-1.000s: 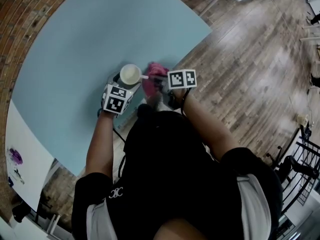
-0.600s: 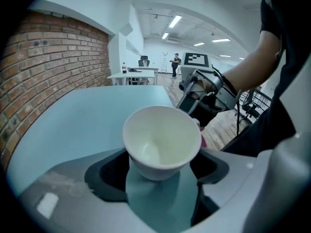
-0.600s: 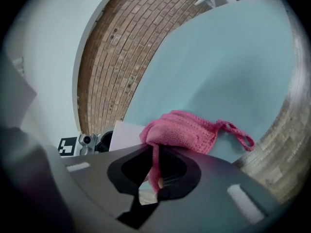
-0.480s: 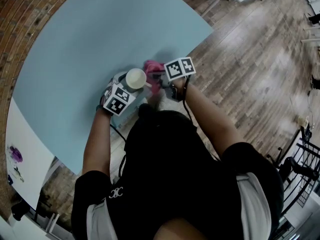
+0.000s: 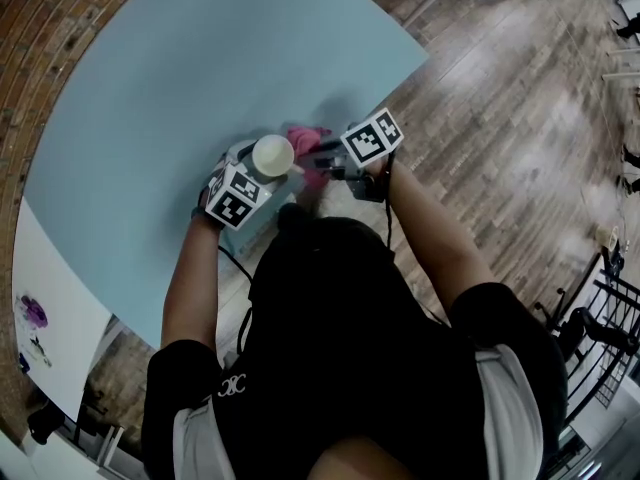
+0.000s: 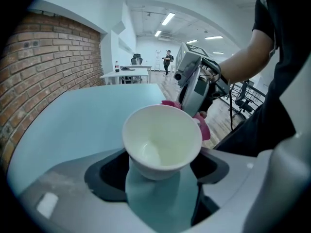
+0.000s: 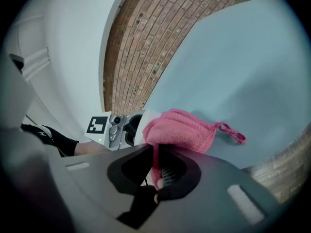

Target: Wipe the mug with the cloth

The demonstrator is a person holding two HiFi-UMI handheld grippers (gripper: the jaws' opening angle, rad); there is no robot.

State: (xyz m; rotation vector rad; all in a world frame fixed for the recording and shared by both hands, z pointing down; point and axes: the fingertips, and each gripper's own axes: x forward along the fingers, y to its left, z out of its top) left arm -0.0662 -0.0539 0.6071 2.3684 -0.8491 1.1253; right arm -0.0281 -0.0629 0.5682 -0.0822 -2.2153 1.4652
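A white mug (image 5: pixel 272 155) (image 6: pixel 162 140) is held above the light blue table (image 5: pixel 150 98), tilted, with my left gripper (image 5: pixel 250 173) (image 6: pixel 163 178) shut on its lower body. Its inside looks empty. A pink cloth (image 5: pixel 311 146) (image 7: pixel 181 131) with a small hanging loop is pinched in my right gripper (image 5: pixel 325 163) (image 7: pixel 158 171), which is shut on it. The cloth presses against the mug's right side, and in the left gripper view a pink edge of the cloth (image 6: pixel 202 125) shows behind the rim.
The round table's front edge (image 5: pixel 330 118) runs just under both grippers, with wooden floor (image 5: pixel 500 118) to the right. A brick wall (image 7: pixel 141 38) borders the table's far side. Chairs and a black rack (image 5: pixel 600 318) stand at the right.
The right gripper has swung up and to the right, twisting the cloth against the mug. The mug has shifted slightly right and tilted in the left gripper.
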